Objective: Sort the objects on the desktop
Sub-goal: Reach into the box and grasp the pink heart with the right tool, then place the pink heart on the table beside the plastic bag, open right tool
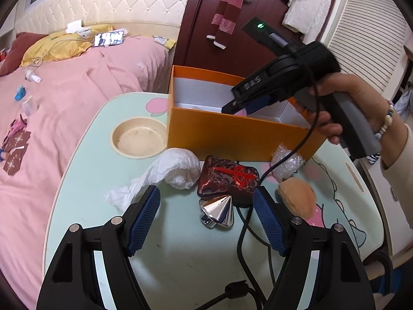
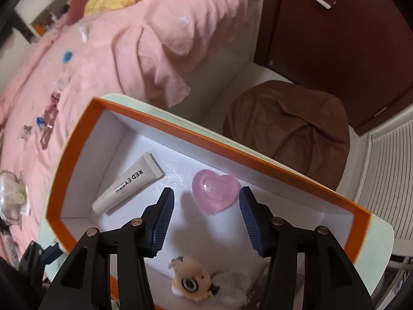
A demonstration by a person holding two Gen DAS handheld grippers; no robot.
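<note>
- The pale green cartoon-printed bench (image 1: 85,175) carries everything you are sorting, so both arms work over one surface beside the pink-quilted bed (image 1: 64,98).
- The orange cardboard box with a white inside (image 2: 85,118) stands at the far side of the bench as the collecting place; already lying in it are a white squeeze tube with black lettering (image 2: 129,182), a pink translucent heart (image 2: 215,191) and a small plush animal toy (image 2: 192,281).
- Your right hand-held gripper (image 2: 205,208) points steeply down into the box with its jaws parted and nothing between the pads; the heart lies on the box floor just beyond them, which reads as a drop-off.
- Your left hand-held gripper (image 1: 206,206) hangs wide and empty over the unsorted group, seemingly waiting its turn.
- Still outside the box, near its front wall: a crumpled white tissue (image 1: 165,173), a dark red marbled flat case with a red emblem (image 1: 227,178), a tan plush bun (image 1: 296,196), a wad of clear bubble wrap (image 1: 286,162) and a shiny chrome cone-shaped top (image 1: 219,211), which sits between the left pads and looks the likeliest next pick.
</note>
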